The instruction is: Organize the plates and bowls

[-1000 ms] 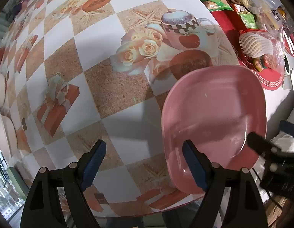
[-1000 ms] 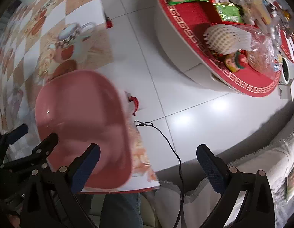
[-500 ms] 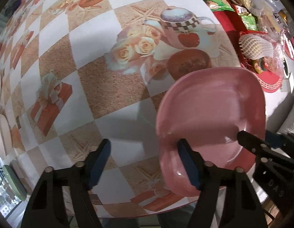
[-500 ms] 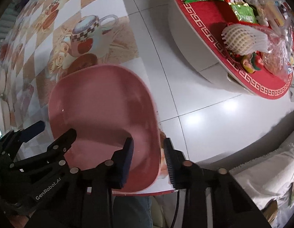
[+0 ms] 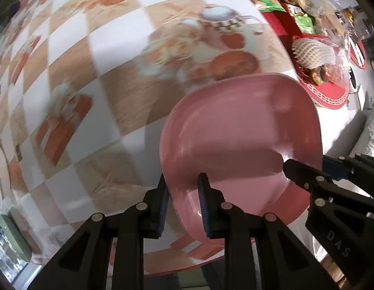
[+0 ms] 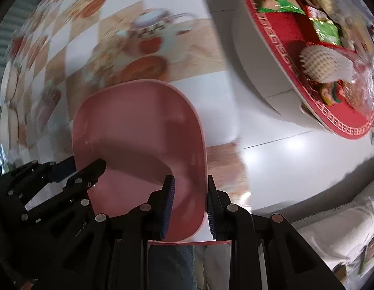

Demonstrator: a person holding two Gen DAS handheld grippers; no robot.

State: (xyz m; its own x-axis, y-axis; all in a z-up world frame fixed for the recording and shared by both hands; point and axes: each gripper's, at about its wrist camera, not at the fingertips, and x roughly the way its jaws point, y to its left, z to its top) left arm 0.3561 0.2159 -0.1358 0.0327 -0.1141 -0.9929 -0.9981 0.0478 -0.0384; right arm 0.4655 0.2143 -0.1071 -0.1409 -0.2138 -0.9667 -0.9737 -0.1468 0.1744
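The left claw [image 5: 182,201] is clamped on the near left rim of the pink plate [image 5: 240,130], and the right claw [image 6: 189,201] pinches the opposite rim. Gripping both edges probably keeps the wide plate level for carrying. The plate sits between them, at the checkered desk's [image 5: 109,89] near edge.

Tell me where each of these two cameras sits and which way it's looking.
Left wrist view: on the left claw, looking down its fingers at the pink plate on the patterned table; the right claw shows at right.
Right wrist view: on the right claw, looking down at the plate's opposite rim; the left claw and a trouser leg show.
Shared: the plate, both claws, the table, the red snack tray.
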